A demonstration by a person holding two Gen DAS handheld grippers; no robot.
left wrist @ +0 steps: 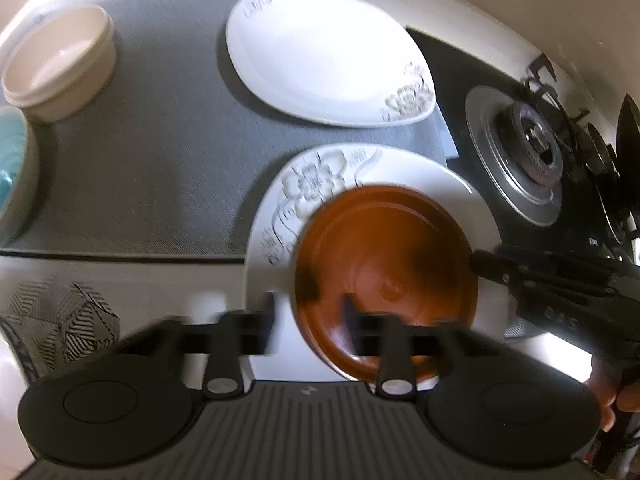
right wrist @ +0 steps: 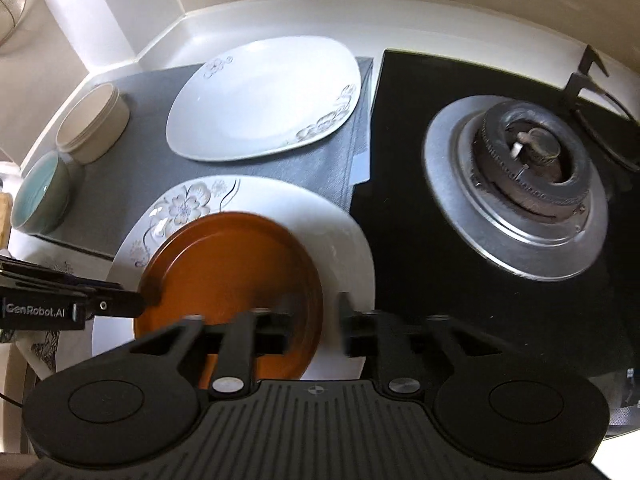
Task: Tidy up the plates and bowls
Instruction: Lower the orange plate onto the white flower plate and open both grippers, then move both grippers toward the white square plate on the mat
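A brown plate [left wrist: 384, 264] [right wrist: 228, 268] lies on a round white floral plate [left wrist: 316, 184] [right wrist: 184, 204]. My left gripper [left wrist: 310, 320] is open, its fingers straddling the brown plate's left rim; it also shows in the right wrist view [right wrist: 136, 304]. My right gripper [right wrist: 314, 330] is open, its fingers straddling the brown plate's right rim; it also shows in the left wrist view [left wrist: 480, 260]. A squarish white floral plate [left wrist: 324, 56] [right wrist: 264, 100] lies behind on the grey mat [left wrist: 160, 168] [right wrist: 132, 176]. A cream bowl [left wrist: 60, 64] [right wrist: 94, 122] and a teal bowl [right wrist: 40, 192] [left wrist: 10, 148] stand at the left.
A black gas hob [right wrist: 404, 200] with a burner [left wrist: 524, 140] [right wrist: 532, 164] lies right of the mat. A patterned black-and-white cloth [left wrist: 60, 320] is at the front left. The white counter wall [right wrist: 280, 20] runs behind.
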